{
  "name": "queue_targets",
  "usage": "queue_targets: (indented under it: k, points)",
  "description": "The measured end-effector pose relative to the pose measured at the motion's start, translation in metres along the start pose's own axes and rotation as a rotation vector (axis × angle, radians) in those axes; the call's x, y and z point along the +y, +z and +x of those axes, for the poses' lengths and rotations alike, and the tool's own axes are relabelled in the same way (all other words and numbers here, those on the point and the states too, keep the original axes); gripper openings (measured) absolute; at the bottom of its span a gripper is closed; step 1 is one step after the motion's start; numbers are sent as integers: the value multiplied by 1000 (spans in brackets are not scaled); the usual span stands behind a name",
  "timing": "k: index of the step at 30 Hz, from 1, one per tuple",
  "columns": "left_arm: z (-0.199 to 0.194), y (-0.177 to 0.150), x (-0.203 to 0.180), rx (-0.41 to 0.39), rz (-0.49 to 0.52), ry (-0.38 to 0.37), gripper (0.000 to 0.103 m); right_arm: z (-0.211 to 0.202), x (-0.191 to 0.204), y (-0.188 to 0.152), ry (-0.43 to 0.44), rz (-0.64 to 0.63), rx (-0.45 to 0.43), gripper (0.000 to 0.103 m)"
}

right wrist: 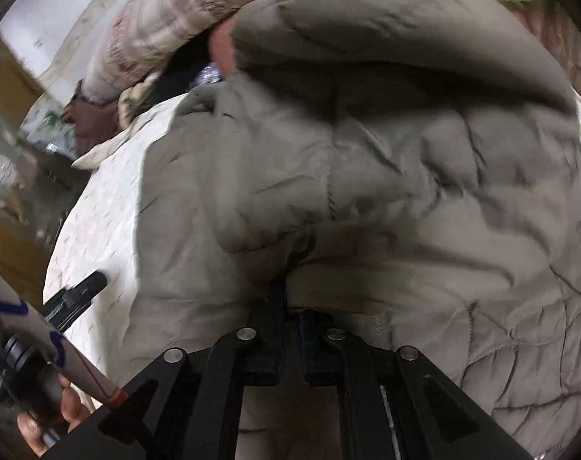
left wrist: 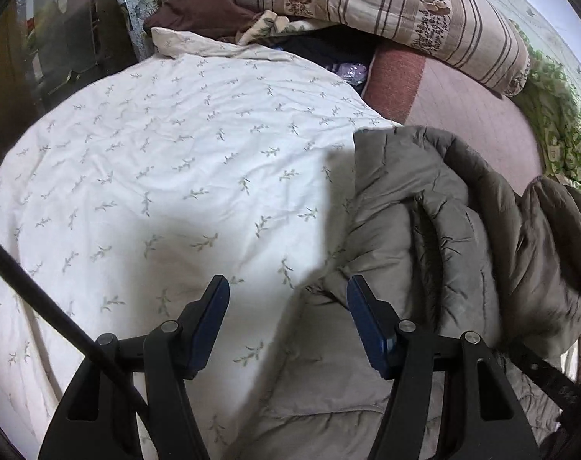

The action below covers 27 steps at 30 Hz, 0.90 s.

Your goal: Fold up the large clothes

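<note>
A grey-brown quilted puffer jacket (left wrist: 436,226) lies bunched on a white leaf-print bedspread (left wrist: 168,161), at the right of the left wrist view. My left gripper (left wrist: 288,291) is open and empty, its jaws wide apart just above the bedspread, with the right finger at the jacket's left edge. In the right wrist view the jacket (right wrist: 367,161) fills most of the frame and looks lifted and blurred. My right gripper (right wrist: 286,299) is shut on a fold of the jacket, which hides its fingertips. The left gripper (right wrist: 76,295) shows at the lower left there.
A striped floral pillow (left wrist: 367,4) and brown clothes (left wrist: 198,7) are piled at the head of the bed. A pink-red blanket (left wrist: 463,103) and a green floral cover (left wrist: 558,130) lie at the right. Dark furniture (left wrist: 41,38) stands off the bed's left edge.
</note>
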<state>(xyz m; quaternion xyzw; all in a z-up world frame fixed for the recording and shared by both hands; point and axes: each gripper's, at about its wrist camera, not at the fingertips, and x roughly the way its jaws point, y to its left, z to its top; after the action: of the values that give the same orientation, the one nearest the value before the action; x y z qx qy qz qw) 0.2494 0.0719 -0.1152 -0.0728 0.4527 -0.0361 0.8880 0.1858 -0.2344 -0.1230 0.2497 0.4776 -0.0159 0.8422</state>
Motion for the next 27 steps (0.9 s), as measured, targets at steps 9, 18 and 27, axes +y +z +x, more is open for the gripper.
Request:
queue_targets:
  k: [9,18,27]
  points:
    - [3,4,2,11,-9,-14,63,-96,2,15,-75,-157,-143,49]
    - [6,5,4,10,-7,18,63,-29,-30,152,-267,-91,-251,49]
    - [9,13,3,17,21,3,63,81,-12,67,-267,-258,59,50]
